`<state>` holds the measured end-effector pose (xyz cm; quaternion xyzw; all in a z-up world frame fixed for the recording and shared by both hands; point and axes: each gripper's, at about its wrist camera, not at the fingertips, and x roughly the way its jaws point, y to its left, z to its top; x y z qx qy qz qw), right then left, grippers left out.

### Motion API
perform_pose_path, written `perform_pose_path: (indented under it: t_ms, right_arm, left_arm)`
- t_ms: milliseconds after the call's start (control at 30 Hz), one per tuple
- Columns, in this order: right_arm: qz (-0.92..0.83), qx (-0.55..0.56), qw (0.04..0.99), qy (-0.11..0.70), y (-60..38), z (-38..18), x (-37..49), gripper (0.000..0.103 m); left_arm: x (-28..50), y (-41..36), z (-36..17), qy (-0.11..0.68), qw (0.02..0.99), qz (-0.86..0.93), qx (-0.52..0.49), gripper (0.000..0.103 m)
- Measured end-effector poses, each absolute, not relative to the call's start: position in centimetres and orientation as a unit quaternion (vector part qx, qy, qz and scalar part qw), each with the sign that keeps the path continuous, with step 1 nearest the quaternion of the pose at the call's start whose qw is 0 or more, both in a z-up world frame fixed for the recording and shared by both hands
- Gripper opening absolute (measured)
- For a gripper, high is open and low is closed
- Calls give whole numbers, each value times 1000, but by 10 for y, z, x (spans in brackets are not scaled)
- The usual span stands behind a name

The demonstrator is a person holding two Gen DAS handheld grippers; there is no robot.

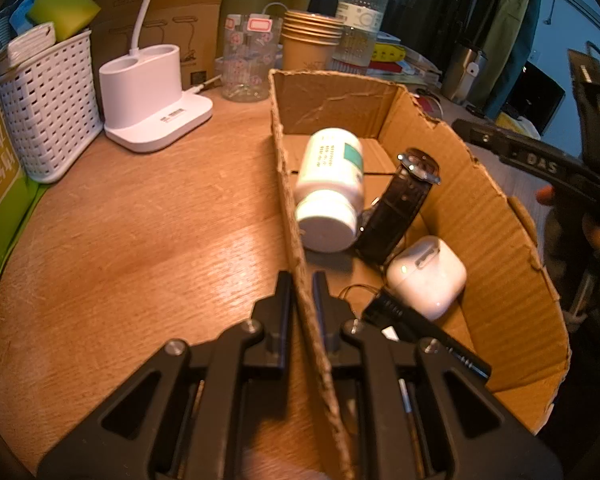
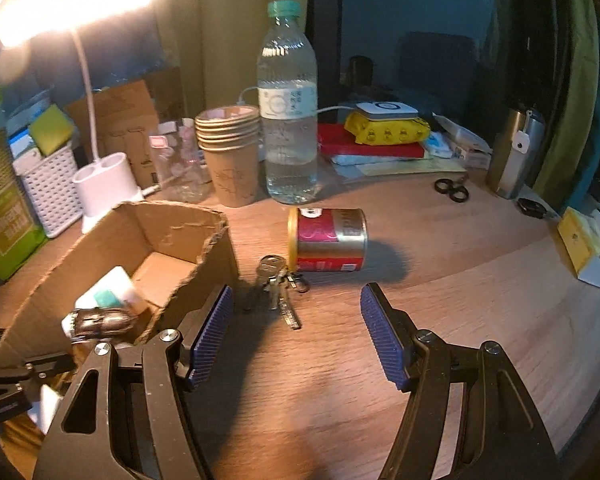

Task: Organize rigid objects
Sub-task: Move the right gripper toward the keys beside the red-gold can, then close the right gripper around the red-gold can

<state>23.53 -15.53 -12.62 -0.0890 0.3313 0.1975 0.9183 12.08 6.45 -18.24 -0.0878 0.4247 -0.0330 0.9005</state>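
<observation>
My left gripper (image 1: 301, 280) is shut on the left wall of the cardboard box (image 1: 296, 216). In the box lie a white pill bottle (image 1: 330, 192), a black-strapped watch (image 1: 400, 208), a white earbud case (image 1: 428, 276) and a black pen-like item (image 1: 420, 332). My right gripper (image 2: 296, 312) is open and empty, low over the wooden table. Just beyond it lie a bunch of keys (image 2: 280, 284) and a red and gold can (image 2: 328, 240) on its side. The box (image 2: 148, 240) stands to its left.
At the back stand a water bottle (image 2: 288, 120), stacked paper cups (image 2: 230, 148), a white lamp base (image 2: 104, 184), a white basket (image 2: 50, 188), a steel flask (image 2: 516, 152), scissors (image 2: 452, 190), a yellow box (image 2: 588, 248) and books (image 2: 372, 146).
</observation>
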Motion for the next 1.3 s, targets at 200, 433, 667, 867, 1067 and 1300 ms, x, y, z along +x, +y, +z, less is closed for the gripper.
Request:
perform_pose_path:
  t_ms: [200, 433, 667, 867, 1067, 1300]
  right_arm:
    - [186, -88, 918, 340, -159, -135, 256, 75]
    - [176, -74, 918, 348, -163, -143, 275, 75]
    - [174, -72, 918, 348, -157, -143, 291, 75]
    - [171, -71, 916, 355, -152, -146, 304, 75]
    - [171, -78, 914, 360, -146, -150, 314, 75]
    - [166, -77, 912, 368, -145, -154, 320, 71]
  left_arm:
    - [121, 64, -182, 425, 900, -33, -88, 11]
    - [121, 65, -182, 425, 900, -33, -88, 11]
    - [120, 65, -182, 425, 900, -33, -88, 11]
    - [121, 65, -182, 425, 900, -33, -88, 11]
    - [120, 65, -182, 425, 900, -33, -88, 11]
    - [121, 65, -182, 425, 900, -33, -88, 11]
